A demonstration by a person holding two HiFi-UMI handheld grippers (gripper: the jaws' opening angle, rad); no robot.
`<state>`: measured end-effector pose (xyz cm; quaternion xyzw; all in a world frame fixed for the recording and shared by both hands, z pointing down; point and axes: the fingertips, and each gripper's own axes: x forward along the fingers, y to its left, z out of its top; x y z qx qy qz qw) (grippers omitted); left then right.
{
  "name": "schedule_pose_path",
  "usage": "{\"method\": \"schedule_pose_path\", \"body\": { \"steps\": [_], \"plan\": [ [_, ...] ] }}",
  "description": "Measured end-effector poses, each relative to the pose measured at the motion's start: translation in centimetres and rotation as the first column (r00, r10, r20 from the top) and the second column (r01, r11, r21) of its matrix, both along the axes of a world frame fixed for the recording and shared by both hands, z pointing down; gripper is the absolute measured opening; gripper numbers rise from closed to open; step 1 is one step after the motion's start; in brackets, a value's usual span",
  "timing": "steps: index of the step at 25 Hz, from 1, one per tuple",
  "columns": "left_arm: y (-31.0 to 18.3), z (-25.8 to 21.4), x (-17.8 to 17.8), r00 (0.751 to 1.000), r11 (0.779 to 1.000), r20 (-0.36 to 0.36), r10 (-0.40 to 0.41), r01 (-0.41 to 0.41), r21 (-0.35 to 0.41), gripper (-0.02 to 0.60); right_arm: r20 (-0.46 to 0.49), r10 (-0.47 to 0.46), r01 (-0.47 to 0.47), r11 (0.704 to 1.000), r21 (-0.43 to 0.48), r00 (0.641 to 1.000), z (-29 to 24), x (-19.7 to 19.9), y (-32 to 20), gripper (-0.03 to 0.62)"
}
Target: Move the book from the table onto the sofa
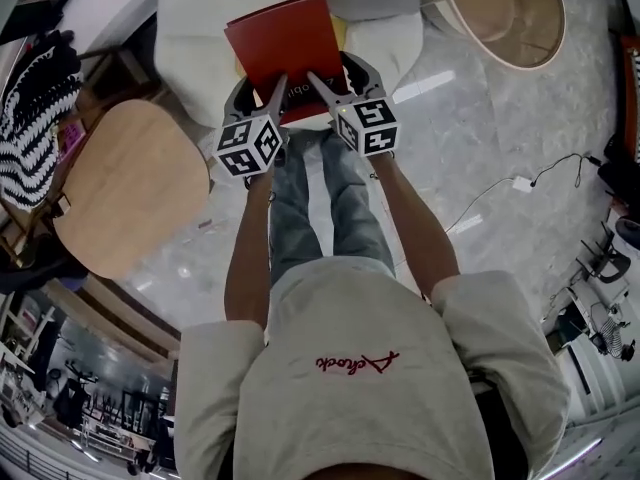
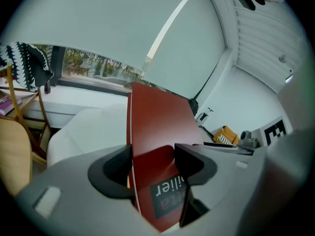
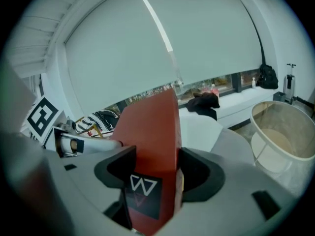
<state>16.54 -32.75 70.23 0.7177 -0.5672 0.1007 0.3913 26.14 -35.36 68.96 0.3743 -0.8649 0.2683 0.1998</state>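
Left gripper [image 2: 155,166] is clamped on the book [image 2: 157,127], its two dark jaws pressing either face of the red cover near the lower edge, where a dark printed label sits between them. Right gripper [image 3: 155,173] bites the same book [image 3: 152,127] the same way, over a second dark label. In the head view the left gripper [image 1: 272,93] and right gripper [image 1: 322,88] sit side by side on the book's near edge, and the book [image 1: 285,53] reaches away from both tips.

Beyond and beneath the tips lies the white sofa [image 1: 200,28]; whether the book's far edge touches the cushion cannot be told.

The book looks thin and light, probably soft-covered, so it may sag or flex when held by one edge only. The smooth cover could slide between the jaws. Two holds spaced along that edge seem the sensible place to carry it from.
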Motion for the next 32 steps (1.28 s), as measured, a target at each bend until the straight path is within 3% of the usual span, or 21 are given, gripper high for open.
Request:
{"method": "schedule_pose_path", "body": {
  "steps": [16,32],
  "plan": [
    [7.0,15.2,0.0,0.998,0.983,-0.05,-0.027,0.018,-0.182,0.254,-0.046,-0.03,0.021,0.983,-0.183,0.999,15.3,-0.1,6.6,0.267],
    [8.0,22.3,-0.9,0.996,0.973,-0.086,-0.007,-0.013,-0.229,0.255,-0.079,-0.025,0.006,0.973,-0.233,0.997,22.3,-1.0,7.7,0.267]
  ]
}}
